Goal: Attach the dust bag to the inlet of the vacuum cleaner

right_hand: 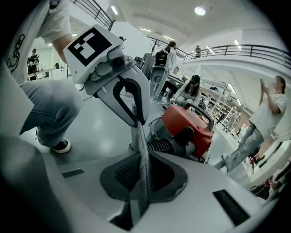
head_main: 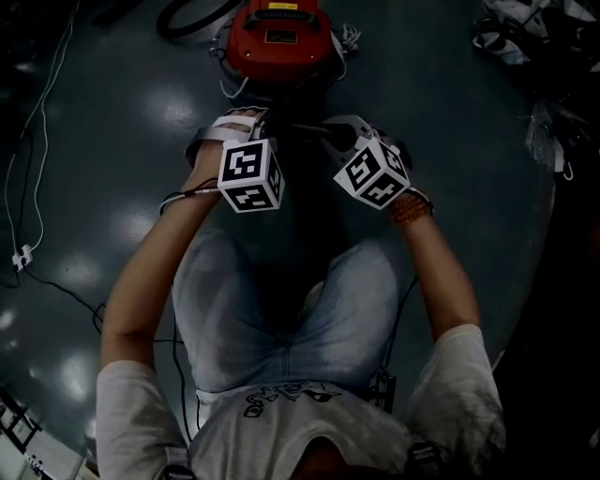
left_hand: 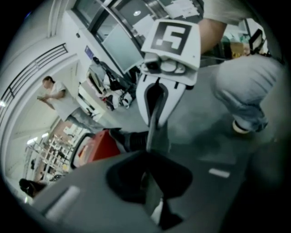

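The red vacuum cleaner (head_main: pixel 279 37) stands on the dark floor just beyond both grippers. The dust bag (head_main: pixel 298 133) is a thin grey sheet stretched between them. In the right gripper view the bag (right_hand: pixel 142 164) shows edge-on, running from my right gripper (right_hand: pixel 136 202) up to the left one (right_hand: pixel 125 91). The left gripper view shows the same strip (left_hand: pixel 157 132) from my left gripper (left_hand: pixel 152 205) to the right one (left_hand: pixel 161 98). Both grippers (head_main: pixel 270 124) (head_main: pixel 326 131) are shut on the bag. The vacuum's black ribbed inlet hose (right_hand: pixel 161 146) lies behind it.
I crouch with my knees (head_main: pixel 281 300) under the grippers. Thin cables and a white plug (head_main: pixel 21 255) lie on the floor at left. A black hose loop (head_main: pixel 187 14) and clutter (head_main: pixel 534 37) sit at the far edge. People (right_hand: pixel 266 113) stand in the background.
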Tool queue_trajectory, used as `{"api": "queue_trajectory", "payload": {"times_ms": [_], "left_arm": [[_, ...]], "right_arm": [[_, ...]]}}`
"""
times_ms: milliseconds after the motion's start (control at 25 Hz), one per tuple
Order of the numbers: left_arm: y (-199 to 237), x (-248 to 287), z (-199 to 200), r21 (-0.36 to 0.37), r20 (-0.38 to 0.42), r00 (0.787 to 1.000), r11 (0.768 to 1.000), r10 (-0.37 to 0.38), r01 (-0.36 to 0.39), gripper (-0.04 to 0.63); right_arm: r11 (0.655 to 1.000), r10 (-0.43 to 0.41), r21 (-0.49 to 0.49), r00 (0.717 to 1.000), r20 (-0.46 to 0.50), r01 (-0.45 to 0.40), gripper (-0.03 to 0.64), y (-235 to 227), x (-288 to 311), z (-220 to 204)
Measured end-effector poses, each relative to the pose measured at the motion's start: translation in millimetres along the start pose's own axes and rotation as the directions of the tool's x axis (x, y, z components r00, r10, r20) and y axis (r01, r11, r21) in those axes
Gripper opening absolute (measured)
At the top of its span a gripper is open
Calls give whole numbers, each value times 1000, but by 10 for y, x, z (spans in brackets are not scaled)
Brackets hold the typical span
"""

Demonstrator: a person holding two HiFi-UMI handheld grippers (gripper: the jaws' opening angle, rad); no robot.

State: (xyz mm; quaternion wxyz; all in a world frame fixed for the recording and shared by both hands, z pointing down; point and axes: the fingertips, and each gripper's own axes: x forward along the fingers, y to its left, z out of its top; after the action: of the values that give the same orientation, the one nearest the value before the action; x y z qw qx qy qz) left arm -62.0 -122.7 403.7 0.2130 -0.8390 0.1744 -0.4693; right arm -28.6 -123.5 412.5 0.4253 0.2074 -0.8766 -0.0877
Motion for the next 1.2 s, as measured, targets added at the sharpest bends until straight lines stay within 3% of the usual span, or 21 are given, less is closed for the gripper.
{"api": "queue_trajectory", "payload": {"times_ms": [280,480,720,960,1200], "left_arm": [[44,218,81,-7,5,999,999,52,-52,31],[114,201,102,-8,-7,999,999,33,-33,32],[120,206,181,72,-28,999,997,36,-34,32],[160,209,84,-71,24,1000,997,7,-5,34],[275,174,209,3,10,999,999,49,-49,35]], "right_arm": [[1000,15,21,1000,-8,-15,31,-171,40,-202],[998,50,48,999,18,-51,32,-225,35,-176],[997,46,63,998,43,-49,32,-230,9,-253],[1000,5,-7,1000,14,-4,32,-338,-23,-125],[999,-11,31,1000,12,10,34,-378,-15,-211]]}}
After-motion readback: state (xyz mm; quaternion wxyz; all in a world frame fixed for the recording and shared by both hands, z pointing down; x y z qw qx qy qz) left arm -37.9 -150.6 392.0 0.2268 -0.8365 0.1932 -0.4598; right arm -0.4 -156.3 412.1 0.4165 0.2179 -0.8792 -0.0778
